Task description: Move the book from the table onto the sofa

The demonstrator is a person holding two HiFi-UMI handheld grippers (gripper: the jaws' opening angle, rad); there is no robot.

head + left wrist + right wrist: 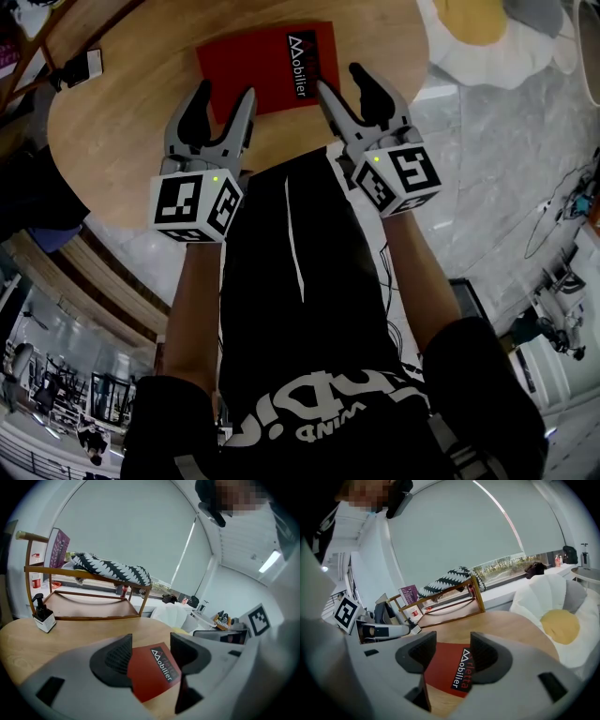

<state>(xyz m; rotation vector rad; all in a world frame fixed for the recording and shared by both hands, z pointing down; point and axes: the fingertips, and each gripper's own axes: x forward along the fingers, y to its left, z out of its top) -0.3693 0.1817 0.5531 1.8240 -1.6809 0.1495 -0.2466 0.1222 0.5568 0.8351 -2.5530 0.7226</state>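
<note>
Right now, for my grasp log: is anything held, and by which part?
Nothing. Left gripper and right gripper jaws stand open; the red book lies on the table.

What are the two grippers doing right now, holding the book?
Left gripper: open, holding nothing.
Right gripper: open, holding nothing.
The book lies flat on the table, ungripped.

The left gripper (225,94) and right gripper (341,79) cover the near edge of the red book (267,61), while the table (112,131) runs off the head view's top, its far side unseen.
</note>
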